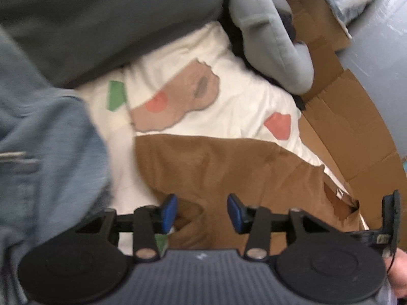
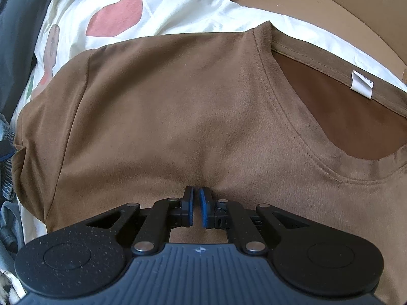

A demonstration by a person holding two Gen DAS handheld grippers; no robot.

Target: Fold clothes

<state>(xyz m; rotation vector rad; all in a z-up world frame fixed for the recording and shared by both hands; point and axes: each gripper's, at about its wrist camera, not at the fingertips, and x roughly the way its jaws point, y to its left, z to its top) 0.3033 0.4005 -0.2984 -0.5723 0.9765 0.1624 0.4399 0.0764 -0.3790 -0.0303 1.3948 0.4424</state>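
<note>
Brown T-shirt (image 2: 165, 106) spread flat on a white bedsheet (image 1: 239, 101) printed with coloured patches, neckline (image 2: 300, 117) and label (image 2: 362, 84) toward the right of the right wrist view. Left claw (image 1: 202, 213): released, jaws apart above the shirt's edge, nothing between them. Right claw (image 2: 195, 208): clenched, pinching a small fold of the shirt's front. Jeans (image 1: 45, 152) lie at the left; cardboard (image 1: 351, 117) borders the sheet.
</note>
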